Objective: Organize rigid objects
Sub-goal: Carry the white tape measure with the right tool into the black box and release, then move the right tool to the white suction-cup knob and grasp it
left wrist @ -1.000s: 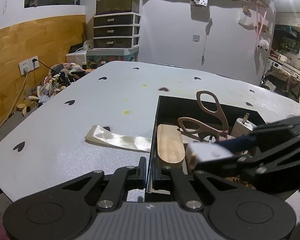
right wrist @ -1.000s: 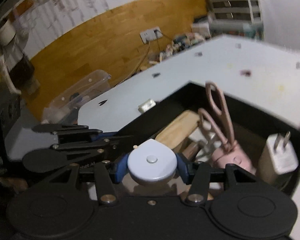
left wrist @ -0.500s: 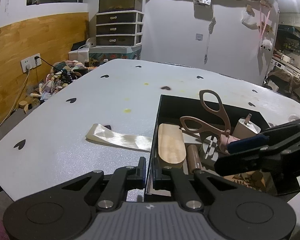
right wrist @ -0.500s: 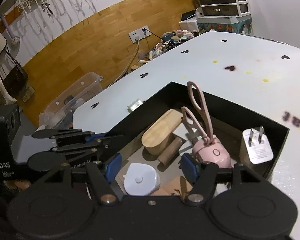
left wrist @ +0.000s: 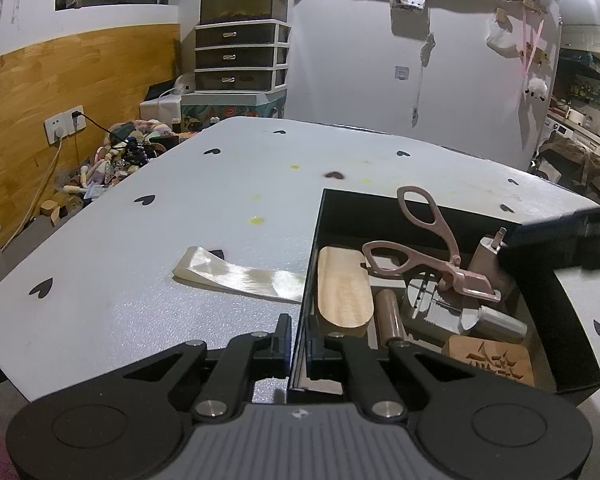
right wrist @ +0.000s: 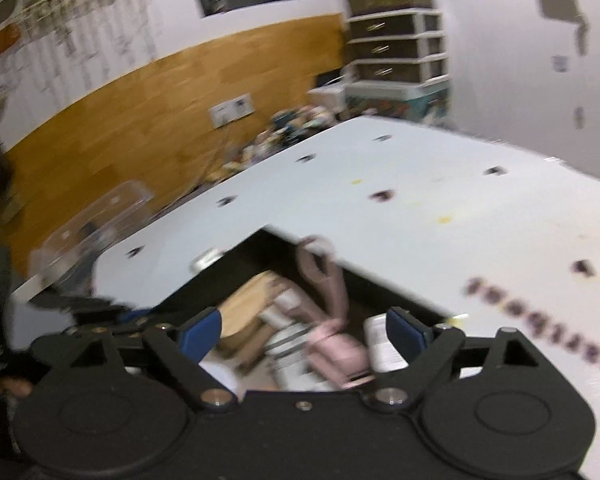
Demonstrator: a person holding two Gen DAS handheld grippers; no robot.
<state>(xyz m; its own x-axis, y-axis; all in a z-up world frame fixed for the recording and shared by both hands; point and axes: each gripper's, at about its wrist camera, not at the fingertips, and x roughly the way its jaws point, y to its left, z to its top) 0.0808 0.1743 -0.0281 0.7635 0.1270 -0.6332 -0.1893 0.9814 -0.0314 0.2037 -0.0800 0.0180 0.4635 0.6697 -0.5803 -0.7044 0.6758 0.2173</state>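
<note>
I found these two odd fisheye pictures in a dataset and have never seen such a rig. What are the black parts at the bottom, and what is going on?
No robot here: a person holds a two-finger tool in each hand, each with its own camera looking along the fingers.

One picture is from the left hand-held gripper, which is shut on the near wall of the open black box on the pale table with small black hearts.

The other, blurred, is from the right hand-held gripper. Its jaws are opening with nothing between them, above the box.

In the box lie pink scissors, an oval wooden block, a carved wooden square and a white plug adapter. A shiny cream strip lies on the table.
</note>
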